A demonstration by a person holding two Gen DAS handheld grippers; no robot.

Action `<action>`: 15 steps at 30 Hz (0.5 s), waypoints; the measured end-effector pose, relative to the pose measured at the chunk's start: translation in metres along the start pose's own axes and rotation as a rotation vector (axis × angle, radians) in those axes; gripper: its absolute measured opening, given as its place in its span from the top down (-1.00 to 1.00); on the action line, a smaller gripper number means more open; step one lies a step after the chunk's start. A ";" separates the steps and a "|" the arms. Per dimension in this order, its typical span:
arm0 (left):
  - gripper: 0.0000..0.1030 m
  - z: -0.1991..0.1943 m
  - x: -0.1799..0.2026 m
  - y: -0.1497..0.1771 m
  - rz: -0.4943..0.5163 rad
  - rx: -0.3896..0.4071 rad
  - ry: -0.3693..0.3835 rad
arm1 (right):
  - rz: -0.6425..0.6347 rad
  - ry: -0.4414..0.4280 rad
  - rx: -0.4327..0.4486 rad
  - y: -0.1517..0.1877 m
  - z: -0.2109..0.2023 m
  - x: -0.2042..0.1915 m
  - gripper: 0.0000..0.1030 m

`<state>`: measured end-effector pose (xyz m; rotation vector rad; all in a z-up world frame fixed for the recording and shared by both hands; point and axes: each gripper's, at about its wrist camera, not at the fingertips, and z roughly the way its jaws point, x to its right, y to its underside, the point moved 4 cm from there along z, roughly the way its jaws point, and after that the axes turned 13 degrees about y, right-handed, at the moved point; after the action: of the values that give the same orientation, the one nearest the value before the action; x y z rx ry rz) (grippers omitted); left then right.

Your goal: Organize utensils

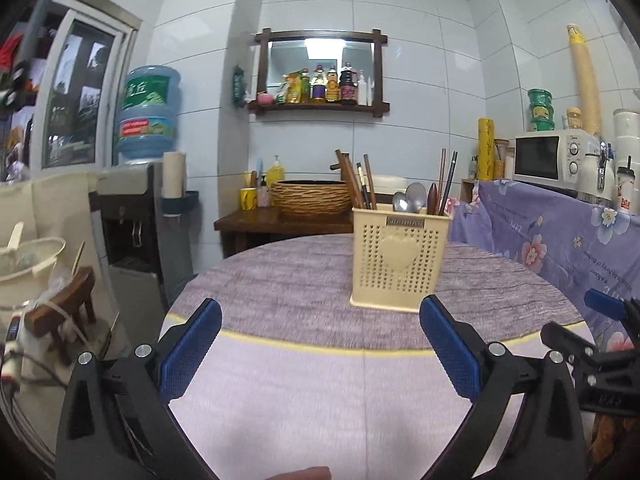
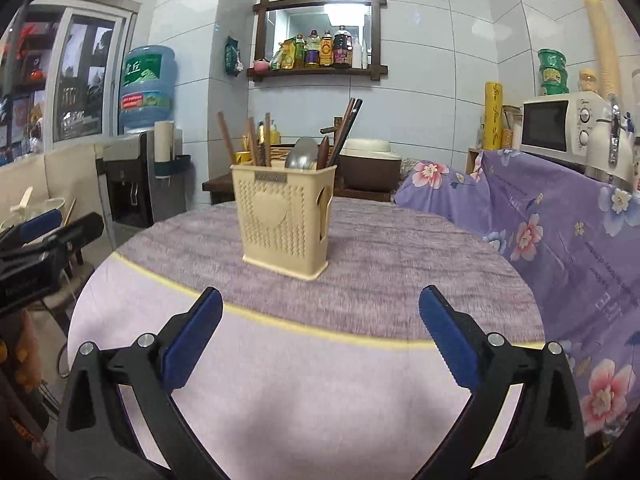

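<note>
The cream utensil holder is standing upright on the round table, on its grey far half beyond the yellow line. It is holding two metal spoons, one dark wooden spoon and several chopsticks leaning at both ends; the exact chopstick count is unclear. You are holding your left gripper and your right gripper spread fully wide, gripping nothing, both short of the holder. One microwave is sitting to the right.
</note>
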<state>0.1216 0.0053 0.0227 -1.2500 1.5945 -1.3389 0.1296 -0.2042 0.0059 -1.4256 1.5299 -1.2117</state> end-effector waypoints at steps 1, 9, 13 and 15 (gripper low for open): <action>-0.91 -0.005 0.000 0.006 -0.010 -0.003 -0.003 | -0.014 0.001 0.001 0.008 -0.007 -0.002 -0.89; -0.91 -0.030 0.013 0.027 0.018 -0.020 0.014 | -0.038 -0.014 0.028 0.033 -0.051 -0.010 -0.89; -0.91 -0.038 0.016 0.027 0.033 -0.007 0.015 | -0.056 -0.007 0.065 0.029 -0.063 -0.013 -0.89; -0.91 -0.041 0.016 0.027 0.037 0.013 0.008 | -0.053 -0.005 0.076 0.027 -0.066 -0.013 -0.89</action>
<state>0.0722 0.0026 0.0068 -1.2032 1.6037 -1.3308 0.0605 -0.1822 -0.0006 -1.4261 1.4357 -1.2836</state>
